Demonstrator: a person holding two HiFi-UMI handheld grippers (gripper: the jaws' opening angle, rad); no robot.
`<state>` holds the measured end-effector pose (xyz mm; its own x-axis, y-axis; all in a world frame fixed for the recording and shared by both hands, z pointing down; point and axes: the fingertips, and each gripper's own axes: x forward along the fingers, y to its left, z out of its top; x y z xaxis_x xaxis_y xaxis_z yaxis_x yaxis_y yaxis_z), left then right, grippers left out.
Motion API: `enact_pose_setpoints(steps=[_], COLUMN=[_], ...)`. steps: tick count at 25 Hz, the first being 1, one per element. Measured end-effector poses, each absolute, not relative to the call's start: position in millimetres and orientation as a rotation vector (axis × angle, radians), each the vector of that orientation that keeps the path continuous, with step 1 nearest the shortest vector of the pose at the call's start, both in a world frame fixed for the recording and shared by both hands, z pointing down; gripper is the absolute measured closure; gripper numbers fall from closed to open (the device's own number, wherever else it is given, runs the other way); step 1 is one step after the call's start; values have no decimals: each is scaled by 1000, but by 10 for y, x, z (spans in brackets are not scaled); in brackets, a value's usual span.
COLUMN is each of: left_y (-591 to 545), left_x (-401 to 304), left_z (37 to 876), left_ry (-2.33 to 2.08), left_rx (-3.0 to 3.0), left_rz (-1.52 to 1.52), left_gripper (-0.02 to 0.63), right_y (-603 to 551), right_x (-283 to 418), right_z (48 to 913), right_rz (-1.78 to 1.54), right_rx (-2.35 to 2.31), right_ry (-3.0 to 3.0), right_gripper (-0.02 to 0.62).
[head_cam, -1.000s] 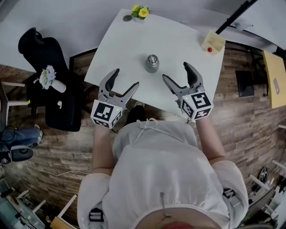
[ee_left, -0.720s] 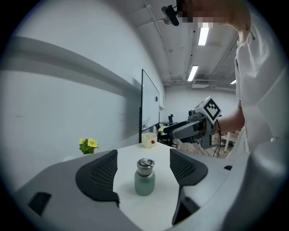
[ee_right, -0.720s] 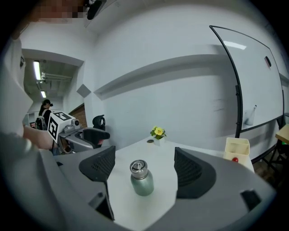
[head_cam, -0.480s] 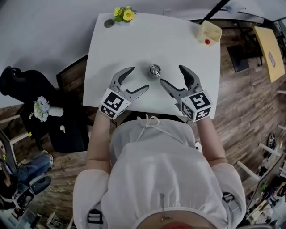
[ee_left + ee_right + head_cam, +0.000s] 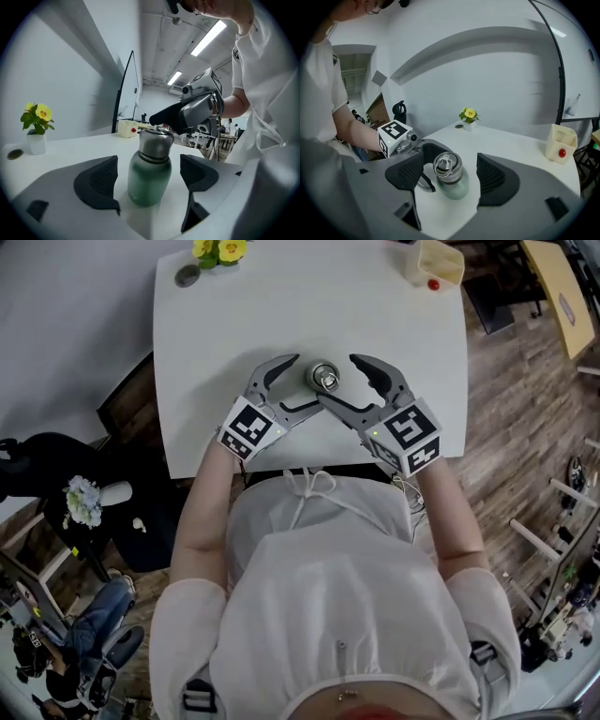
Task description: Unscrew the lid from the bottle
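"On the table (image 5: 281,296), what changed?"
"My left gripper (image 5: 305,380) and right gripper (image 5: 338,379) came down round the upright bottle (image 5: 324,378); left jaws just widened, right just narrowing, neither touching it. Lid (image 5: 443,165) on."

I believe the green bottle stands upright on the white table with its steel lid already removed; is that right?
Not quite: the steel lid is on the green bottle, capping its neck, as the left gripper view shows. The rest holds: the bottle stands upright on the white table.
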<state>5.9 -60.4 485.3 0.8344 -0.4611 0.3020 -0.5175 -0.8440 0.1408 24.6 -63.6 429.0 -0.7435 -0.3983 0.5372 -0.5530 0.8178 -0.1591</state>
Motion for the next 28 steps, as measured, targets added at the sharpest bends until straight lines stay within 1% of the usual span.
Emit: enact_pose_setpoints(steps=[6, 11, 12, 15, 22, 28], left_y=[-584, -667, -667, -652, -658, -661], left_x=[254, 350, 346, 344, 362, 385], left_z=[5009, 5130, 5138, 5136, 5129, 5129], left_ry=[-572, -535, -527, -507, -490, -488], left_rx=[2850, 2850, 2852, 2862, 2867, 2862], left_rz=[411, 427, 425, 413, 399, 399], left_gripper=[199, 202, 204, 212, 213, 213], right_y=[-616, -656, -651, -613, -594, -578], right_x=[139, 137, 130, 110, 128, 134], right_z=[4451, 4517, 4520, 4513, 4513, 4528], right_rz=[411, 408, 409, 424, 369, 296], right_rx=[643, 638, 636, 615, 552, 351], right_ry=[-2468, -2452, -2451, -2449, -2438, -2390], right_gripper=[276, 298, 306, 357, 354, 356])
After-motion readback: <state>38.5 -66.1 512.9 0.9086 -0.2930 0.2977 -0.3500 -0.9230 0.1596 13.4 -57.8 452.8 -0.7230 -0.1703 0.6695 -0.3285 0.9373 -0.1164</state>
